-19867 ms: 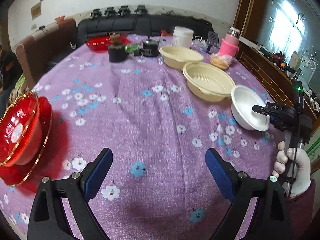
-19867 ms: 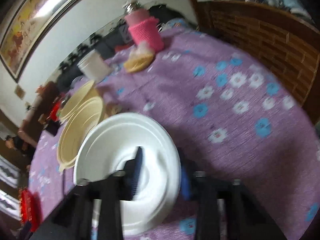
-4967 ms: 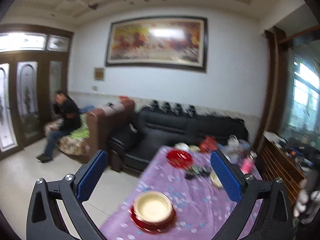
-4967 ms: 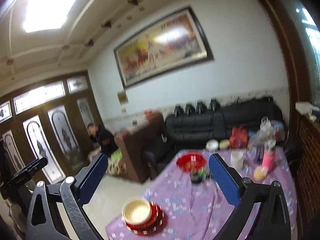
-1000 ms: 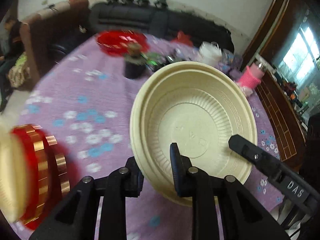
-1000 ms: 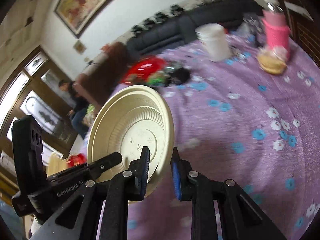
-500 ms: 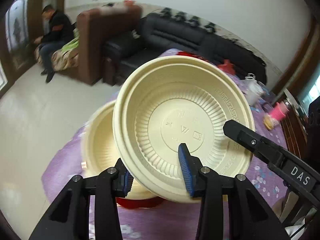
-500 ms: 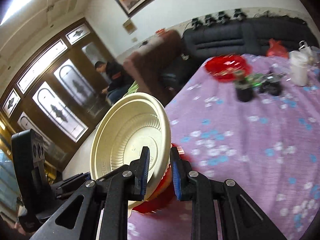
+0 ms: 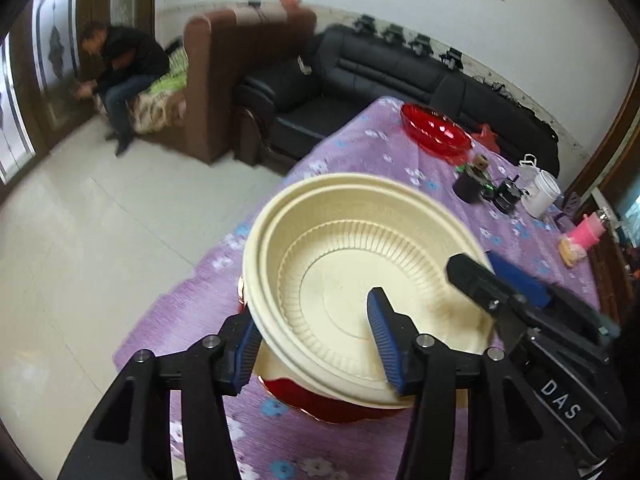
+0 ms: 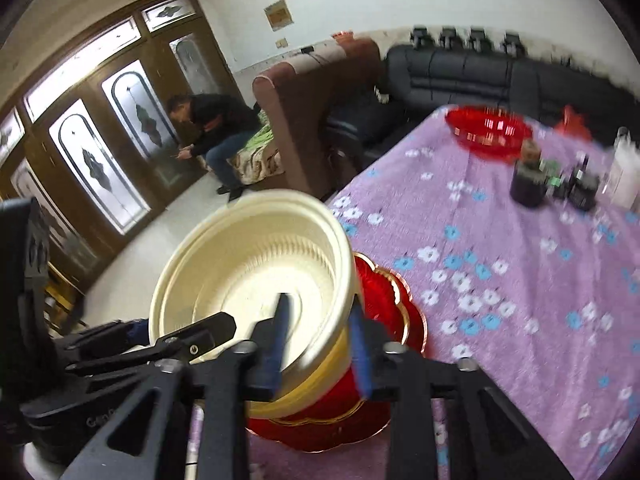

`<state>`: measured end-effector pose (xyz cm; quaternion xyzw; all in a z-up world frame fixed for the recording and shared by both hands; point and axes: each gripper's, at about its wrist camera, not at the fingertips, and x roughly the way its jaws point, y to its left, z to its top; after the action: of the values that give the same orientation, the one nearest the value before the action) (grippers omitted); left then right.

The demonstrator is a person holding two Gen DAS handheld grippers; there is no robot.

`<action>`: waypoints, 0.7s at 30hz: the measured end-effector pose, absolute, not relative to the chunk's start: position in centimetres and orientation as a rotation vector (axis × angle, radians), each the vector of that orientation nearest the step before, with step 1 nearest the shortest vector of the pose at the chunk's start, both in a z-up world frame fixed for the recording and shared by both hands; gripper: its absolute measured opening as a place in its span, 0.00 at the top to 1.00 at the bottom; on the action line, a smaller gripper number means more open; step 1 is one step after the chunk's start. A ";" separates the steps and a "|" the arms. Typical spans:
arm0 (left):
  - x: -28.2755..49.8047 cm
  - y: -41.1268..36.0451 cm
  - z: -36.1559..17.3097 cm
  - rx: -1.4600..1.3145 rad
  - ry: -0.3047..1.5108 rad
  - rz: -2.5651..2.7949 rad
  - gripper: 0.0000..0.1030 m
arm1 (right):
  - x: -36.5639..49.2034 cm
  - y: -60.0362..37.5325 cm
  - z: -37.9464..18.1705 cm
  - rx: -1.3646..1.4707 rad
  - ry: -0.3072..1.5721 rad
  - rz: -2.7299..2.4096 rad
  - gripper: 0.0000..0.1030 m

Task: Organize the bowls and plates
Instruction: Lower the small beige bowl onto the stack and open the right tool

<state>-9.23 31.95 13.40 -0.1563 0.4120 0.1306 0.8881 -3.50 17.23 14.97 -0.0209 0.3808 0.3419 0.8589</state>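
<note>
A cream ribbed plastic bowl [image 9: 344, 272] sits nested in another cream bowl on a stack of red gold-rimmed bowls [image 9: 328, 404] at the table's near corner. My left gripper [image 9: 316, 336] straddles the near rim, jaws parted, one finger inside and one outside. My right gripper [image 10: 318, 340] straddles the same bowl's [image 10: 256, 276] right rim, jaws also loosened. The right gripper shows in the left wrist view [image 9: 492, 276], and the red stack in the right wrist view [image 10: 384, 312].
The purple flowered tablecloth [image 10: 520, 272] runs back to a red dish [image 9: 434, 128], dark jars [image 9: 470, 184], a white tub [image 9: 540, 192] and a pink bottle [image 9: 588, 232]. The table edge drops to tiled floor [image 9: 100, 232] on the left. Sofas and a seated person [image 9: 120, 64] are beyond.
The cream bowl, held tilted upright by both grippers, has been lowered flat into the cream bowl on the red stack. Both grippers' jaws have widened around its rim.
</note>
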 end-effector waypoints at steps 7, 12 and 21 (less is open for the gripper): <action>-11.5 32.5 13.8 -0.310 0.759 0.310 0.32 | -3.9 15.5 15.4 -0.017 0.721 0.674 0.38; -15.6 29.8 14.6 -0.200 0.620 0.405 0.18 | -6.4 12.8 15.6 0.061 0.660 0.672 0.38; -18.8 24.2 13.7 -0.125 0.524 0.497 0.00 | -11.7 7.4 14.3 0.142 0.563 0.608 0.19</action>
<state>-18.78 24.22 13.67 -0.0610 0.2563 0.2430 0.9336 -11.71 7.40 14.34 0.0689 0.2733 0.2951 0.9129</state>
